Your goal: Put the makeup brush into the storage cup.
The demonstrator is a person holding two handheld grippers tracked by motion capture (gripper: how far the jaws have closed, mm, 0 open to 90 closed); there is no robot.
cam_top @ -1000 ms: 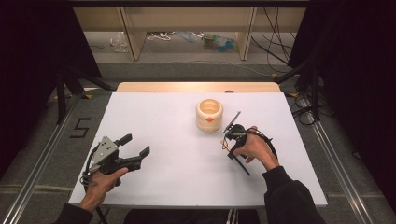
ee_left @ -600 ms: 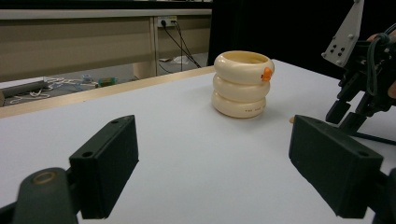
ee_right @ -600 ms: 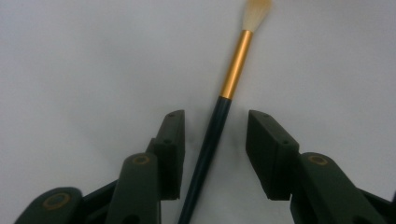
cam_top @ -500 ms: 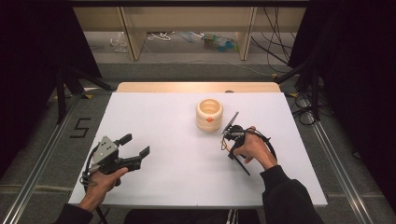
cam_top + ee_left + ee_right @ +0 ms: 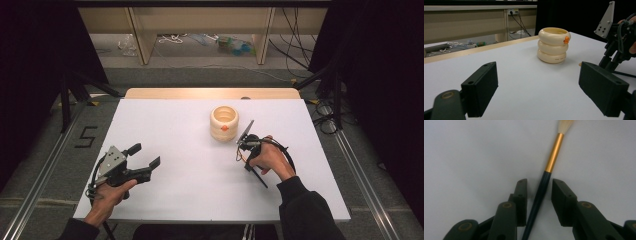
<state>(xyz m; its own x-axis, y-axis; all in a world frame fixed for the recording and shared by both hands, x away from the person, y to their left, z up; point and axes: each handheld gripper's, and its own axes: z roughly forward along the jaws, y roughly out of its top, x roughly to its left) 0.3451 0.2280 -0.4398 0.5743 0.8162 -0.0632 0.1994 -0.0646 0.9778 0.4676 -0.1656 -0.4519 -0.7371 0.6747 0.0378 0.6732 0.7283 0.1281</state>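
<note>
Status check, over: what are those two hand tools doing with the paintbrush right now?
Right tool closing around the paintbrush, a gap showing at each pad. Left tool open, holding nothing. Brush lying flat on the white table. Cream ring holder stands apart, nothing in the way.

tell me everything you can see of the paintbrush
The paintbrush is slim, with a dark handle, a gold metal-looking ferrule and pale bristles. It lies flat on the white table, between the jaws of the right hand-held gripper, which have just been closing around its handle. Small gaps remain; the pads are not yet pressing.
</note>
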